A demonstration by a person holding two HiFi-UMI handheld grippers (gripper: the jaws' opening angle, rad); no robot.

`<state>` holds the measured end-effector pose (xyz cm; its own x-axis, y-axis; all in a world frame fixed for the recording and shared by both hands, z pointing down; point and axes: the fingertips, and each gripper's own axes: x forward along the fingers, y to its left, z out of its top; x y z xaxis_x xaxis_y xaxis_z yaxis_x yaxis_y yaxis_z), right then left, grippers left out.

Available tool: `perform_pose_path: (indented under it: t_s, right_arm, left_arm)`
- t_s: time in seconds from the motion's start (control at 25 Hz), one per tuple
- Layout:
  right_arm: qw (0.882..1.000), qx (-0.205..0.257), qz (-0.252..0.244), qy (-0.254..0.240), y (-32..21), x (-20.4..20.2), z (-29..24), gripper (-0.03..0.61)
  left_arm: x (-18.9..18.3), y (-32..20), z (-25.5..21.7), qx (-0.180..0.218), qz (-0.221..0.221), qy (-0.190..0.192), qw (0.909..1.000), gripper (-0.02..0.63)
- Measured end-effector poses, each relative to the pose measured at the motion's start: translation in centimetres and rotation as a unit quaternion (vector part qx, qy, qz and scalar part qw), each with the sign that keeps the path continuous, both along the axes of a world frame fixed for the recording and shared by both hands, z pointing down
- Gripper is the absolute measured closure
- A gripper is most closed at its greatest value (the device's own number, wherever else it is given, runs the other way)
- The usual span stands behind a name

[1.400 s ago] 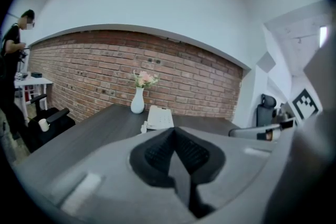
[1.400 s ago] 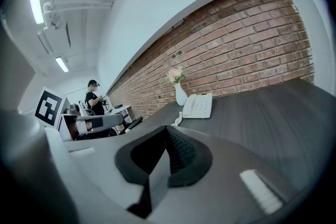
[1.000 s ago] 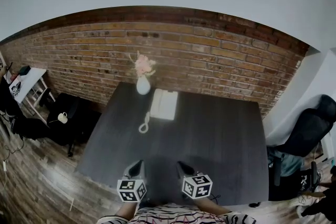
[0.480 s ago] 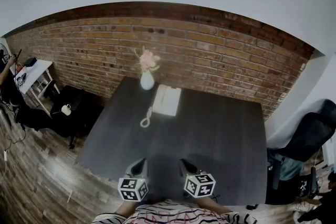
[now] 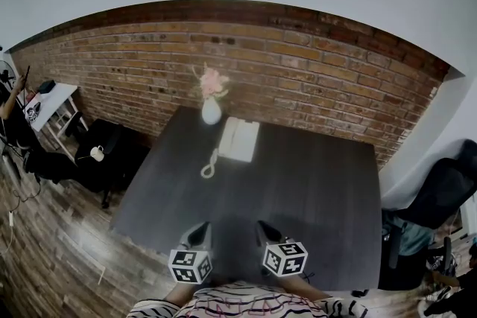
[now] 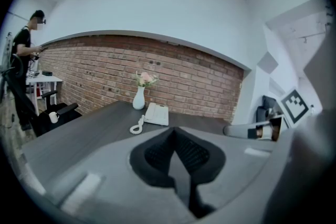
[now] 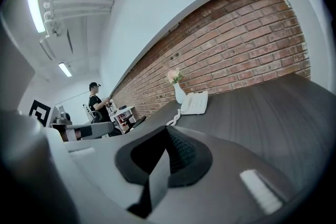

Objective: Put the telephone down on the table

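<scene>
A white telephone [image 5: 239, 140] with a coiled cord [image 5: 208, 169] lies on the far part of the dark table [image 5: 313, 197], next to a white vase of pink flowers [image 5: 212, 109]. The telephone also shows in the left gripper view [image 6: 156, 113] and the right gripper view [image 7: 195, 103]. My left gripper [image 5: 200, 234] and right gripper [image 5: 265, 231] hover side by side over the table's near edge, far from the telephone. Both are shut with nothing between their jaws.
A brick wall [image 5: 313, 86] runs behind the table. A black office chair [image 5: 440, 186] stands at the right, and a dark seat with a white mug [image 5: 98, 153] at the left. A person [image 6: 23, 68] stands by a small white table [image 5: 46, 105] far left.
The view has shifted slightly, so the table and telephone sit a little lower in the head view. Both grippers keep their place at the near edge, still shut.
</scene>
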<state>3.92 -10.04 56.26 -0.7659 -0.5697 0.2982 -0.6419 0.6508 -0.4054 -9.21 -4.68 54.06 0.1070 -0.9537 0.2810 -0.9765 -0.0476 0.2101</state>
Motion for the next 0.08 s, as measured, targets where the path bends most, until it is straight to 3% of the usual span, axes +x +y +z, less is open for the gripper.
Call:
perform_pose_path:
  t_s: [0.08]
  right_arm:
    - [1.000,0.000,-0.001,0.001,-0.04,-0.01,-0.06,0.578]
  left_arm:
    - [0.07,0.05,-0.02,-0.001,0.000,0.000,1.0000,0.614]
